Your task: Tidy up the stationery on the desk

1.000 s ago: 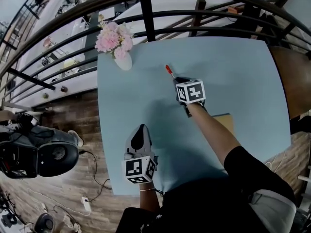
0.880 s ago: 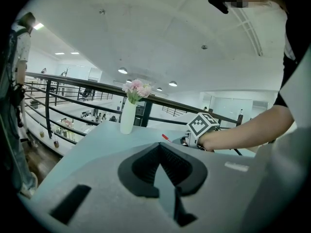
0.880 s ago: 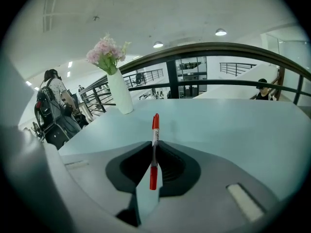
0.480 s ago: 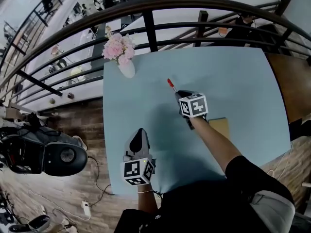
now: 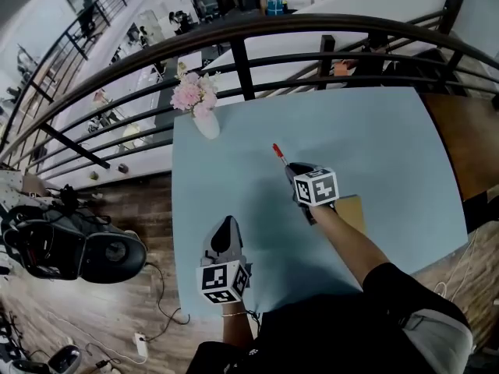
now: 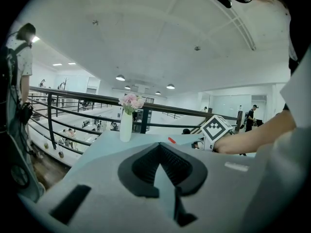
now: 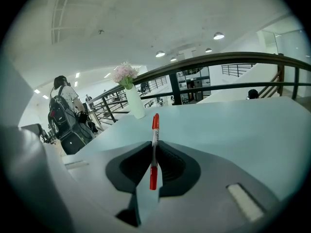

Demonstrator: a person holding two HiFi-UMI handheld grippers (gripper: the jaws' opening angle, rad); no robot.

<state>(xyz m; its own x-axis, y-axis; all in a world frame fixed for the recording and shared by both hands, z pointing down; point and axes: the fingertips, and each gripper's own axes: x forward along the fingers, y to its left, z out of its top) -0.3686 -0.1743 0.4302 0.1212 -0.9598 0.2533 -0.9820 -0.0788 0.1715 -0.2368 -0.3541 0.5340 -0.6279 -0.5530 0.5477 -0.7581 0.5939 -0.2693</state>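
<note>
The pale blue square table point(image 5: 374, 146) carried a white vase of pink flowers point(image 5: 201, 111) near its far left corner. The left gripper point(image 6: 159, 147) hovered over the near edge, jaws together on nothing (only tabletop showed beyond them). The right gripper point(image 7: 154, 148) pinched a slim white marker pen with a red cap point(image 7: 154, 130) over the table's middle.

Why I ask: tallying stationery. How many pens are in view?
1: a red-capped pen clamped in the right gripper's fingers, over the desk. Others may be hidden.
</note>
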